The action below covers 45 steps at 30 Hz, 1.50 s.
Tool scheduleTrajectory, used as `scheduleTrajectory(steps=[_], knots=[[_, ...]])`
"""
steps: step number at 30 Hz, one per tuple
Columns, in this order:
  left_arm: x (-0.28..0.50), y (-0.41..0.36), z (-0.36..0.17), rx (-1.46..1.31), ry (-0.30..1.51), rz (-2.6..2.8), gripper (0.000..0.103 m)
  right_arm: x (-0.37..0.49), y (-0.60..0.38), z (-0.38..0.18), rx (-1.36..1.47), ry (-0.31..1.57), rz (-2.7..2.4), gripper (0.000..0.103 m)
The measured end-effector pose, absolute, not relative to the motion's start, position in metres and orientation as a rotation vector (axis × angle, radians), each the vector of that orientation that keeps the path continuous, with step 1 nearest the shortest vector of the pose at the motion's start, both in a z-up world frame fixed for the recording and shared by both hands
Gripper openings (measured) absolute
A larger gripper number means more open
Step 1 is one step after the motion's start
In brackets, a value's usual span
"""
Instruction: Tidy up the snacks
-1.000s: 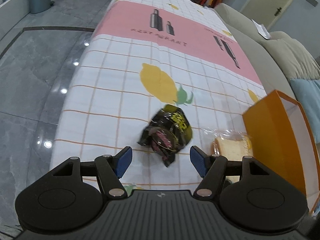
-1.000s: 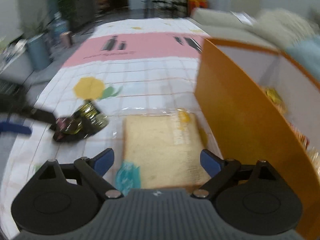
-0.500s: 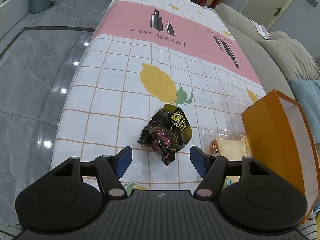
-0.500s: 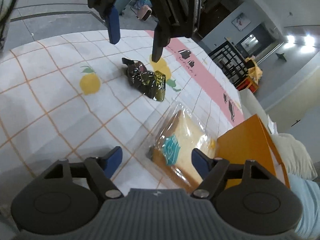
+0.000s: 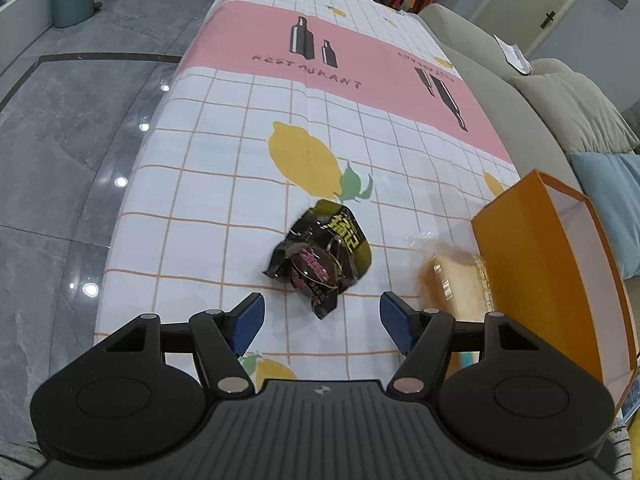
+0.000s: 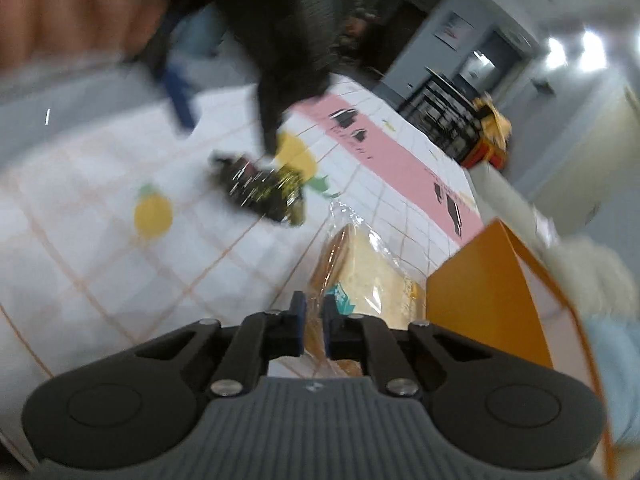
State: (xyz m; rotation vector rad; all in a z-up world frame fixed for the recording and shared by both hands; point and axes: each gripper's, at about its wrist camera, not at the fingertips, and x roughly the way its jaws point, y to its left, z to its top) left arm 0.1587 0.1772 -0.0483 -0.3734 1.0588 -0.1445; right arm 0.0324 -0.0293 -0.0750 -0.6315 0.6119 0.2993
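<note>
Item, wrapped bread slice (image 6: 372, 276): on the tablecloth (image 5: 224, 152) just beside the orange box (image 6: 480, 304); we judge it light, soft and crushable, its film slippery. Our right gripper (image 6: 312, 324) has just closed onto its near edge, the best hold. Item, dark foil snack packet (image 5: 324, 256): crinkly, light, ahead of our left gripper (image 5: 320, 320), jaws apart.

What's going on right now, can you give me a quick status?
Left gripper open, above dark snack packet. Right gripper shut on wrapped bread. Orange box right beside it; nothing in between.
</note>
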Motion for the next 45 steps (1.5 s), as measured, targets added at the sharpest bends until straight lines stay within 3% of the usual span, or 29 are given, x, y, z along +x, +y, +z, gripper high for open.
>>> scheduleTrajectory(steps=[8, 15, 20, 23, 26, 28, 30, 33, 35, 37, 40, 45], knots=[[0.166, 0.148, -0.044, -0.481, 1.114, -0.324, 0.080, 0.031, -0.064, -0.026, -0.401, 0.611, 0.317, 0.004], [0.176, 0.105, -0.042, -0.408, 1.157, -0.329, 0.084, 0.025, -0.074, -0.020, -0.368, 0.597, 0.326, 0.004], [0.180, 0.111, -0.049, -0.577, 1.194, -0.392, 0.079, 0.022, -0.083, -0.020, -0.360, 0.595, 0.319, 0.004], [0.180, 0.110, -0.046, -0.607, 1.193, -0.487, 0.086, 0.021, -0.083, -0.018, -0.343, 0.592, 0.325, 0.004], [0.184, 0.099, -0.050, -0.552, 1.225, -0.448, 0.085, 0.019, -0.075, -0.018, -0.352, 0.578, 0.336, 0.004], [0.187, 0.090, -0.060, -0.528, 1.268, -0.410, 0.075, 0.015, -0.073, -0.016, -0.362, 0.567, 0.345, 0.004], [0.187, 0.085, -0.070, -0.565, 1.293, -0.416, 0.042, 0.013, -0.069, -0.015, -0.361, 0.563, 0.353, 0.004], [0.183, 0.083, -0.069, -0.558, 1.272, -0.426, 0.032, 0.011, -0.068, -0.017, -0.366, 0.565, 0.345, 0.005], [0.181, 0.082, -0.064, -0.554, 1.258, -0.431, 0.028, 0.010, -0.069, -0.018, -0.374, 0.567, 0.343, 0.015], [0.181, 0.077, -0.062, -0.533, 1.255, -0.426, 0.027, 0.008, -0.066, -0.020, -0.402, 0.579, 0.352, 0.054], [0.180, 0.075, -0.063, -0.519, 1.251, -0.421, 0.027, 0.004, -0.066, -0.031, -0.489, 0.584, 0.295, 0.074], [0.180, 0.071, -0.061, -0.508, 1.257, -0.428, 0.027, 0.006, -0.053, -0.069, -0.642, 0.645, 0.281, 0.075]])
